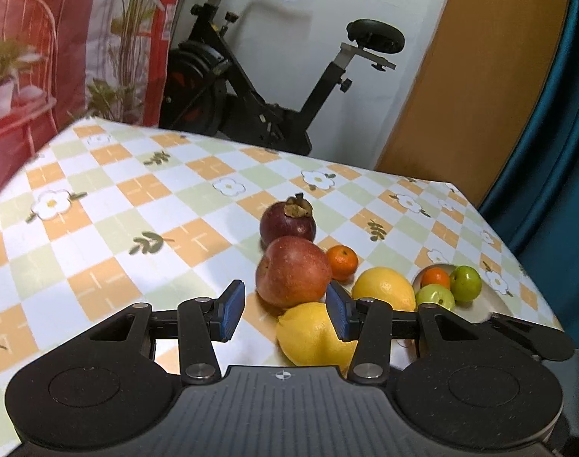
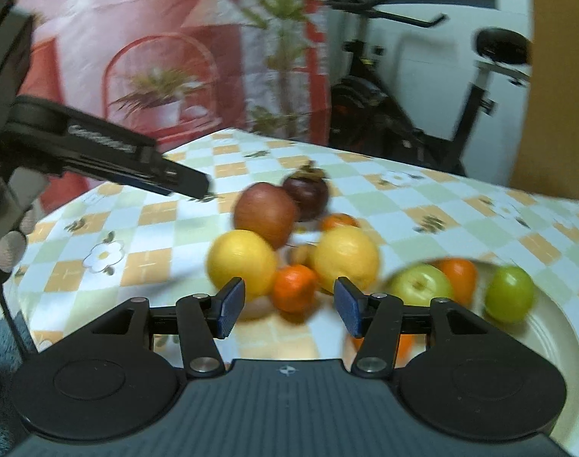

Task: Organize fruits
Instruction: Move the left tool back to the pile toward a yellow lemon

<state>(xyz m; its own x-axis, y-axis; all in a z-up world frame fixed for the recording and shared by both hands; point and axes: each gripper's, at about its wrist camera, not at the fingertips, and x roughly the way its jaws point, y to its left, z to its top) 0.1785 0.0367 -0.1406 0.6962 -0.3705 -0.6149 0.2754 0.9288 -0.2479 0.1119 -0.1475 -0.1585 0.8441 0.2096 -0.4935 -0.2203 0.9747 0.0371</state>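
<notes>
Both grippers hang above a tabletop (image 1: 110, 205) covered in a checked orange, green and white cloth with flower prints. The left gripper (image 1: 285, 310) has its blue-padded fingers spread apart and empty, framing a red apple (image 1: 293, 271) and, nearer the camera, a lemon (image 1: 308, 333) partly hidden behind the right finger. Behind the apple sits a dark mangosteen (image 1: 287, 221), touching or just beside it, and a small mandarin (image 1: 341, 262) lies just right of the apple. A second lemon (image 1: 383, 288) lies further right, beside a pale plate (image 1: 491, 302) that holds one mandarin (image 1: 435, 278) and two green fruits (image 1: 465, 283), (image 1: 435, 297). In the blurred right wrist view the right gripper (image 2: 289, 304) is likewise open and holds nothing; between its fingers shows a mandarin (image 2: 294, 287) on the cloth, flanked by the two lemons (image 2: 242, 261), (image 2: 346, 257). The left gripper's black body (image 2: 99, 152) reaches in from the left edge. An exercise bike (image 1: 251, 87) stands beyond the table.
</notes>
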